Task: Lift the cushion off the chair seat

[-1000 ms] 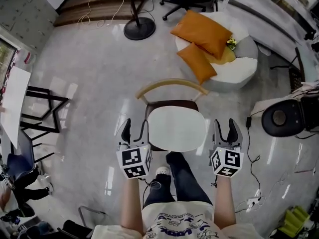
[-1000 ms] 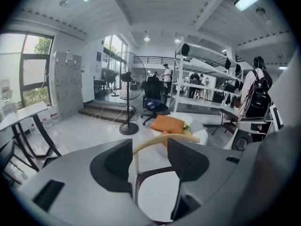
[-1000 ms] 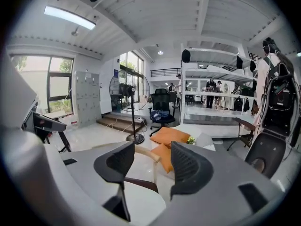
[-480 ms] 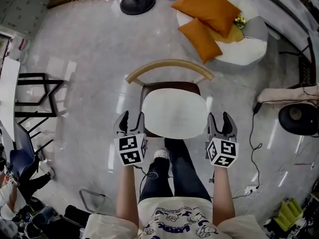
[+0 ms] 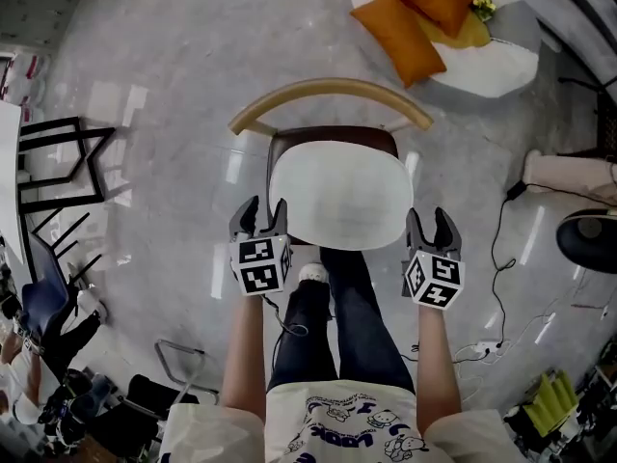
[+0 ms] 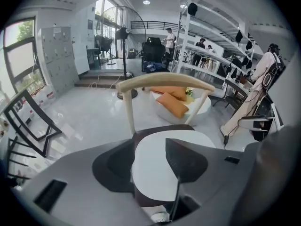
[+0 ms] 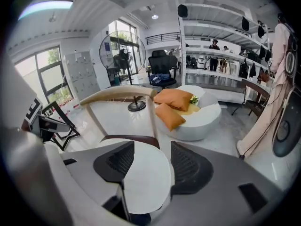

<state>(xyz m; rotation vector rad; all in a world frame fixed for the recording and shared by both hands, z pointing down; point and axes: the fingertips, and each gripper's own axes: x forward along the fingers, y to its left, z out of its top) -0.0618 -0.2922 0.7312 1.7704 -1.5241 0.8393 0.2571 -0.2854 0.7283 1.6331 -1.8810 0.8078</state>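
Observation:
A white cushion lies on the dark brown seat of a chair with a curved wooden backrest. My left gripper hovers by the cushion's front left corner. Its jaws are closing but still stand apart, pressing on nothing. In the left gripper view the cushion shows beyond the gap of the left gripper. My right gripper hangs open beside the front right corner. The right gripper view shows the cushion past the spread jaws of the right gripper.
The person's legs stand right in front of the chair. Orange pillows rest on a white round pouf behind it. A black folding frame stands at the left. Cables and a black round device lie at the right.
Both grippers have dropped toward the chair and now flank the cushion's front corners. The chair has grown larger in the head view and the left jaws have narrowed slightly.

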